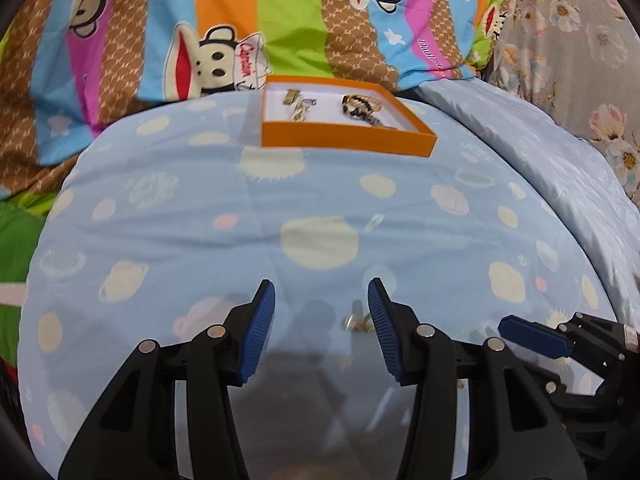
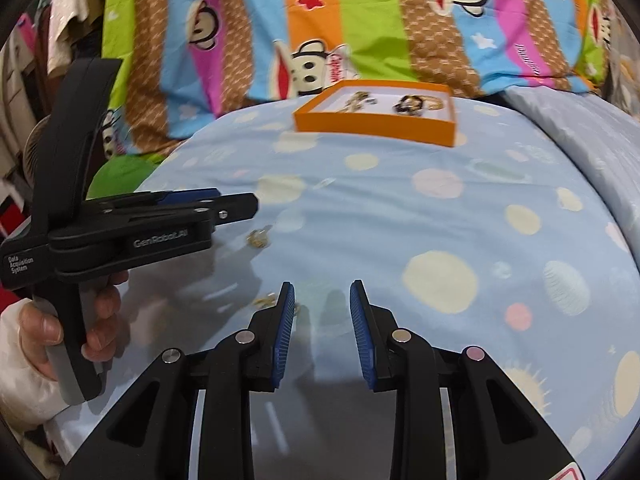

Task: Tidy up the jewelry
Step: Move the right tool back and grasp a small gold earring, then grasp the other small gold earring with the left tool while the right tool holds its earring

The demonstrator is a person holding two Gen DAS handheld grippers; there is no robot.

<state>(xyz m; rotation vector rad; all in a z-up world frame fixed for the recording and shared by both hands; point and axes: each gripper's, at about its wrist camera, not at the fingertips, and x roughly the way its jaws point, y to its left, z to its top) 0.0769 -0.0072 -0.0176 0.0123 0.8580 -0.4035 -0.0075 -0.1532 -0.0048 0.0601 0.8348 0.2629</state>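
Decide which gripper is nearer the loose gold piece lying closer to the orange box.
Left. The left gripper's open jaws straddle the gold piece; the right gripper is farther off, with the piece ahead and to its left.

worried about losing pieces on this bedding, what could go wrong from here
The small gold piece lies on soft quilt; the left gripper, jaws apart, might press it into the fabric or snag cloth. The orange tray sits on the quilt's curved far edge and could tip, spilling its jewelry.
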